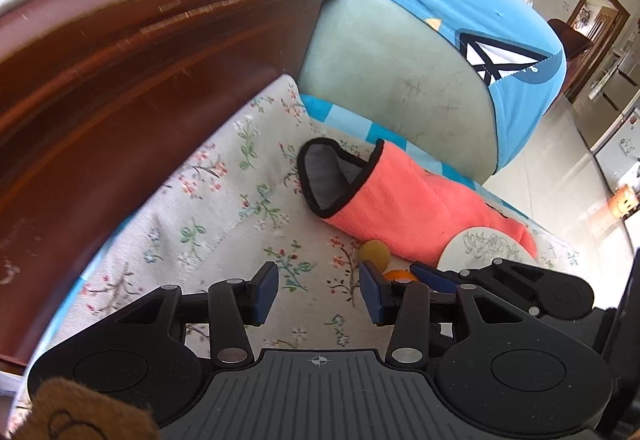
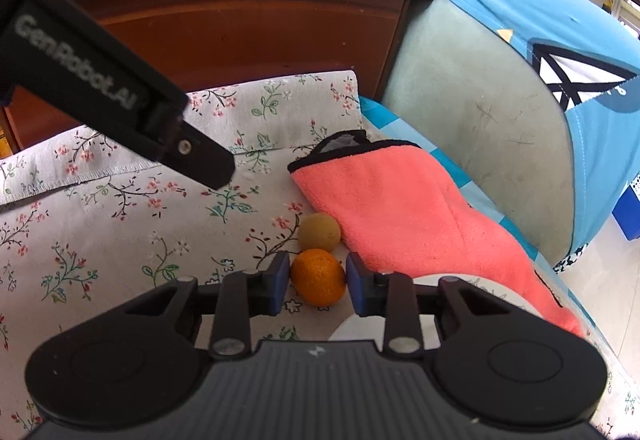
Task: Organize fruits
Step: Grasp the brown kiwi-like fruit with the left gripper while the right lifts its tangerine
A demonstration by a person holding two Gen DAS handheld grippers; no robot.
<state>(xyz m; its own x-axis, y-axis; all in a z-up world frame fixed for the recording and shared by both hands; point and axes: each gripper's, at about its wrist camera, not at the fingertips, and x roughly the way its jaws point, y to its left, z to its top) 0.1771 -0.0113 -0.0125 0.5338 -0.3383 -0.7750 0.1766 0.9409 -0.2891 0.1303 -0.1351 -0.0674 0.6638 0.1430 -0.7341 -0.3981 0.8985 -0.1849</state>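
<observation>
Right gripper brackets the orange on the floral cloth beside the plate, contact unclear; left gripper open, empty; round fruit may roll, nudging the yellow fruit.

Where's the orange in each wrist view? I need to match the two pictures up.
Left wrist: the orange is low and right of centre, mostly hidden behind the left gripper's right finger.
Right wrist: the orange is low centre, between the right gripper's fingers.
Shared landmark: the coral towel, just beyond the fruit in both.
</observation>
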